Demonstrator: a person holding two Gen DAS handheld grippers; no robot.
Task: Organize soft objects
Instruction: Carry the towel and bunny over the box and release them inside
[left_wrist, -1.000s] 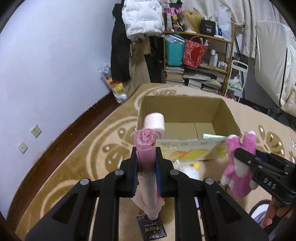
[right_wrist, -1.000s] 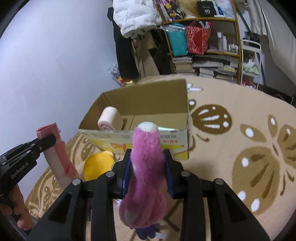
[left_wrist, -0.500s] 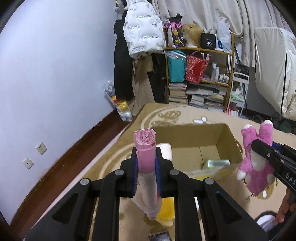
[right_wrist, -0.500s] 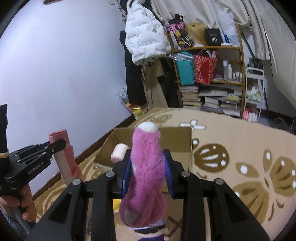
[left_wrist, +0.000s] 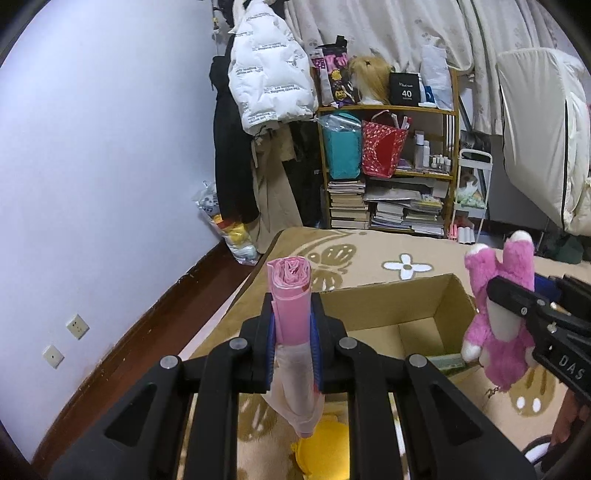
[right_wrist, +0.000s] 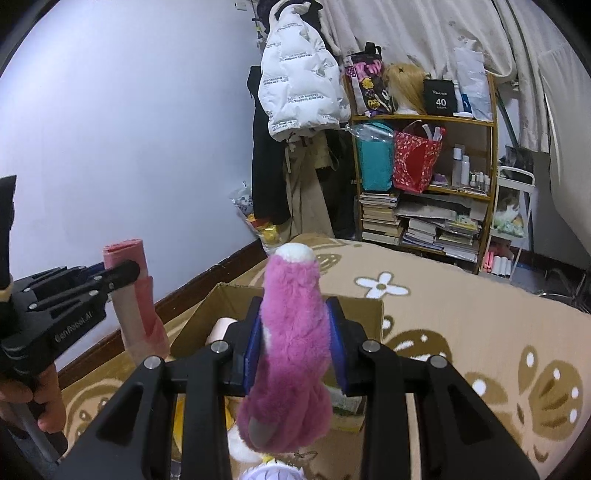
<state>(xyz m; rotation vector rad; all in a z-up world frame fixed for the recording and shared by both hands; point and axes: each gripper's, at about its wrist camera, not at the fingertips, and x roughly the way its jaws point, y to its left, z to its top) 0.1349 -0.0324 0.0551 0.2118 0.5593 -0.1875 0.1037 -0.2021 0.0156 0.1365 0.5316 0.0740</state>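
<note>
My left gripper is shut on a rolled pink bag roll, held upright above the near left corner of an open cardboard box. My right gripper is shut on a pink plush toy, held above the box. Each gripper shows in the other's view: the plush at right, the pink roll at left. A pale pink roll lies inside the box. A yellow soft toy lies on the rug below the left gripper.
The box sits on a beige patterned rug. A shelf of books and bags and hanging coats stand at the back. The wall with a dark baseboard runs along the left.
Both grippers have risen and tilted up with their objects held. The box now sits lower in both views and more of the room shows.
</note>
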